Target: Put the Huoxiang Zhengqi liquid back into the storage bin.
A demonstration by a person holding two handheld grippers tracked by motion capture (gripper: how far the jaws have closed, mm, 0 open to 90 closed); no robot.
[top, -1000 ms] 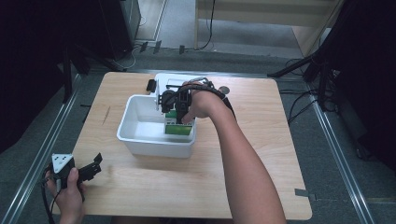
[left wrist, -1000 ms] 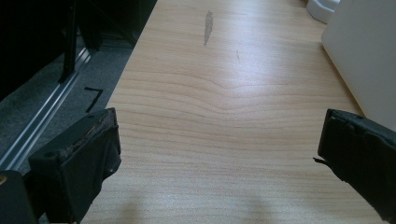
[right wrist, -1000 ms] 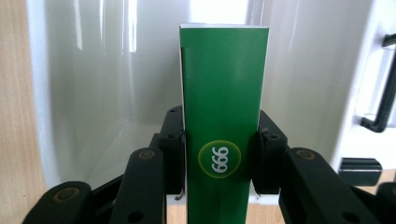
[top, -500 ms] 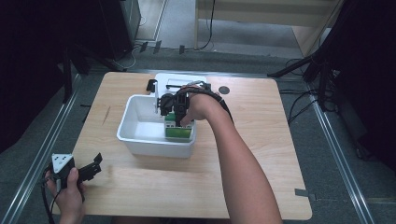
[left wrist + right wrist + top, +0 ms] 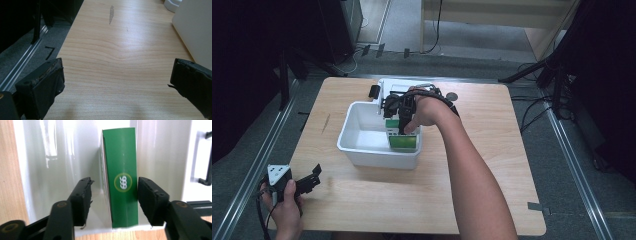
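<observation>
My hand hides most of the right tool [image 5: 401,131] from above, and the box [image 5: 121,175] is half buried in the bin [image 5: 362,120]. That tool's jaws straddle the upright green box, one touching, one with a gap. My left tool [image 5: 314,176] hangs wide apart over the table [image 5: 120,50], holding nothing.

Green box [image 5: 121,177] with yellow-ringed emblem, white bin [image 5: 362,135], pale woodgrain table [image 5: 492,150].
</observation>
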